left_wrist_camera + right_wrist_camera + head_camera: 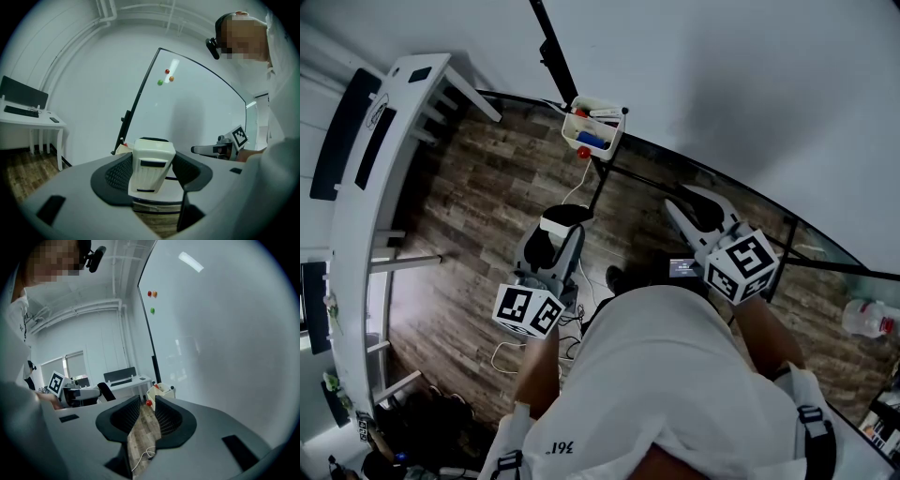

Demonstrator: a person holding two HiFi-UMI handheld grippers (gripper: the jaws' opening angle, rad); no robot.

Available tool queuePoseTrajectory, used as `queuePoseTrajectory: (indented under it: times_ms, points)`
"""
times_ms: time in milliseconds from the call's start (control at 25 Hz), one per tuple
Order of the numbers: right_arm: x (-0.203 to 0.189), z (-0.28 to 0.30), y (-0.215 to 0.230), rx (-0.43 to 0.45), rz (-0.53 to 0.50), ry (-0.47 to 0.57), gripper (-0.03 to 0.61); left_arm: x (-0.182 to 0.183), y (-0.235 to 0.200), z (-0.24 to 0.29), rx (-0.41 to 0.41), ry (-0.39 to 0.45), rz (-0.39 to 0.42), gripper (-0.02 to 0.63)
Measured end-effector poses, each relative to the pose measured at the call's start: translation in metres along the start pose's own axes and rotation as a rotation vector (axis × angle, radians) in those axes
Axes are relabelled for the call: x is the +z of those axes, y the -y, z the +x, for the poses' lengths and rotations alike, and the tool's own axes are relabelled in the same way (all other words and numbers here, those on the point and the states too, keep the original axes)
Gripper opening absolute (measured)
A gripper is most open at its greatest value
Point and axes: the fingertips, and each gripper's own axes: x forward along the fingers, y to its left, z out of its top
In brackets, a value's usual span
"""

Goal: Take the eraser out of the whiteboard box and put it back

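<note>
Head view: a long white desk [389, 150] ran down the left side over the wood-pattern floor [469, 216]. Right of it, the left gripper [560, 230] was clamped on the white block-shaped plastic eraser [151, 165]. Its black ribbed pads pressed on both flanks, and the eraser stood nearly upright between them, out of the box. Further on, the small white plastic box [570, 129] hung at the lower edge of the glass whiteboard [722, 84], well apart from the eraser, with blue and red items inside. A red ball [583, 152] sat just below its near corner. The right gripper [689, 206] hung empty with its fingers apart, only floor showing between them in the right gripper view. A clear plastic bottle [865, 319] lay on the floor at far right
</note>
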Motion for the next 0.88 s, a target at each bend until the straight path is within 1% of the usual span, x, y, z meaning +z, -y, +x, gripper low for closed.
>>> queuePoseTrajectory:
  times_ms: [440,640,880]
  points:
    - [0.013,0.007,0.004,-0.002,-0.024,0.015,0.117,0.008,-0.010,0.006,0.010,0.008,-0.010,0.272]
    - [0.024,0.014,0.004,0.005,-0.043,0.033,0.117,0.016,-0.011,0.013,-0.002,0.017,-0.003,0.273]
    - [0.029,0.025,0.008,-0.001,-0.049,0.033,0.113,0.020,-0.015,0.028,-0.028,0.021,0.011,0.273]
